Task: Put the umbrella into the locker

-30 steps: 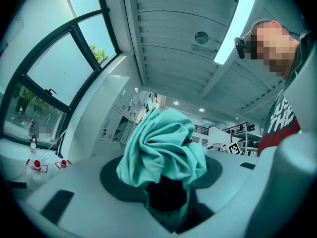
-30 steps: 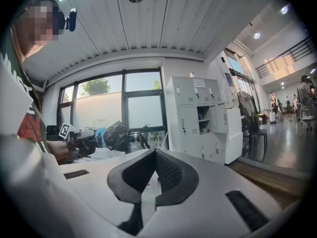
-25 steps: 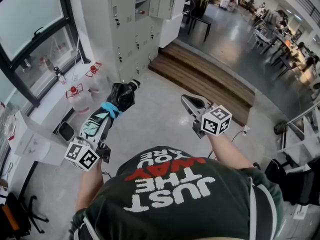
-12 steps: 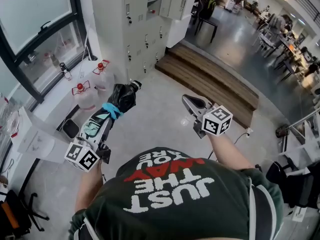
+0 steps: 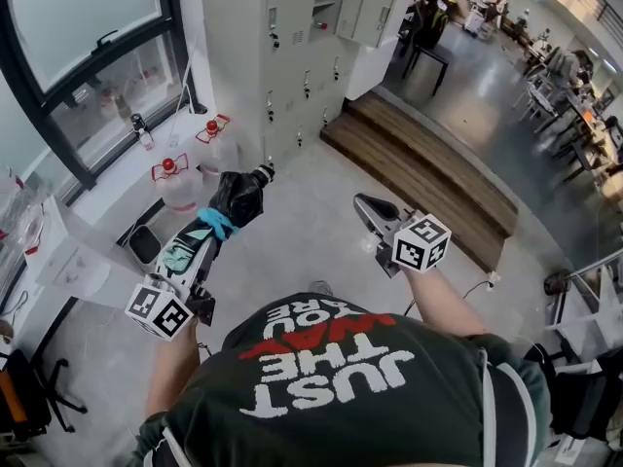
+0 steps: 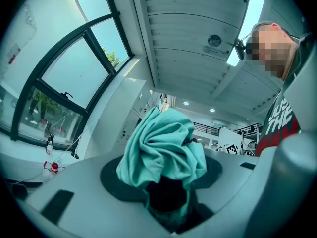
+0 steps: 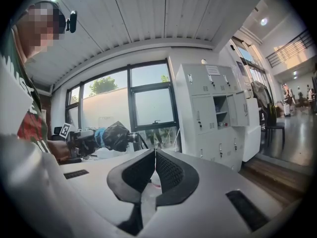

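Grey floor seen throughout. Dark-framed window set in left wall. Wooden step laid across floor. Black chair placed beyond step.

The umbrella is held in the left tool and is pointed toward the lockers, which are set ahead against the wall. The right tool is carried to the right of the umbrella, well apart from it. A window is found left of the lockers, and two jugs are stood below it. A step is laid right of the lockers.
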{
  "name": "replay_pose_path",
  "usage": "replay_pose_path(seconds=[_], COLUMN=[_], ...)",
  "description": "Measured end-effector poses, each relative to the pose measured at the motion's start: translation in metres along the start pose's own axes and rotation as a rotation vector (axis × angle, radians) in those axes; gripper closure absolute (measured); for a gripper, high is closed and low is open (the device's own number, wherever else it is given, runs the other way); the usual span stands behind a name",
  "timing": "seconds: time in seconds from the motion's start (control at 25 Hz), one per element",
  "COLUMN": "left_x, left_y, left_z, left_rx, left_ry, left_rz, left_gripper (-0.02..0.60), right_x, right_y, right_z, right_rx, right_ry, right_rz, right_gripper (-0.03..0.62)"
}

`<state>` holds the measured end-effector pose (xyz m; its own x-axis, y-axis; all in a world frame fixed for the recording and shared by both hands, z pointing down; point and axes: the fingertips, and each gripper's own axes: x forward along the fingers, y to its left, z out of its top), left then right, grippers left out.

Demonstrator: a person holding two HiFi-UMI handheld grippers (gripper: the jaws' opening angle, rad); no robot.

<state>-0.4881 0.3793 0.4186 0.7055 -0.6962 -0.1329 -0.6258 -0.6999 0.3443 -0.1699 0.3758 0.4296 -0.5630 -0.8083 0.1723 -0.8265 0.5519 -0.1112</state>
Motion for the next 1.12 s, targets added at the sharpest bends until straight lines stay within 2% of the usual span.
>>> replay_pose_path(seconds=[0.28, 0.4, 0.52, 0.72, 0.84, 1.12], left_x=[0.069, 0.119, 0.181, 0.278, 0.33, 0.411], left_y=[0.016, 0.022, 0.025, 0.027, 0.029, 0.034], left_z=[-0.01, -0.013, -0.011, -0.006, -0.008, -0.015], left_rx=[0.026, 0.001, -0.009, -0.027, -0.025, -0.031], left_ry=[-0.015, -0.032, -0.05, -0.077, -0.074, -0.046], left_rz=[0.068, 0.108, 0.114, 0.099, 0.085, 0.041], left_gripper=[0.357, 0.357, 0.357, 0.357, 0.357, 0.357], right_x=[0.059, 0.084, 0.105, 0.124, 0.13, 0.135], right_y=[-0.081, -0.131, -0.185, -0.275, -0.321, -0.387], right_z=[0.006, 0.022, 0.045, 0.073, 0.077, 0.075], right_rx=[0.001, -0.005, -0.028, -0.034, -0.022, 0.009], right_ry=[-0.004, -0.014, -0.021, -0.037, -0.037, -0.023], right_rz=[0.116, 0.157, 0.186, 0.196, 0.188, 0.159], right_gripper=[0.56, 0.56, 0.56, 0.56, 0.56, 0.56])
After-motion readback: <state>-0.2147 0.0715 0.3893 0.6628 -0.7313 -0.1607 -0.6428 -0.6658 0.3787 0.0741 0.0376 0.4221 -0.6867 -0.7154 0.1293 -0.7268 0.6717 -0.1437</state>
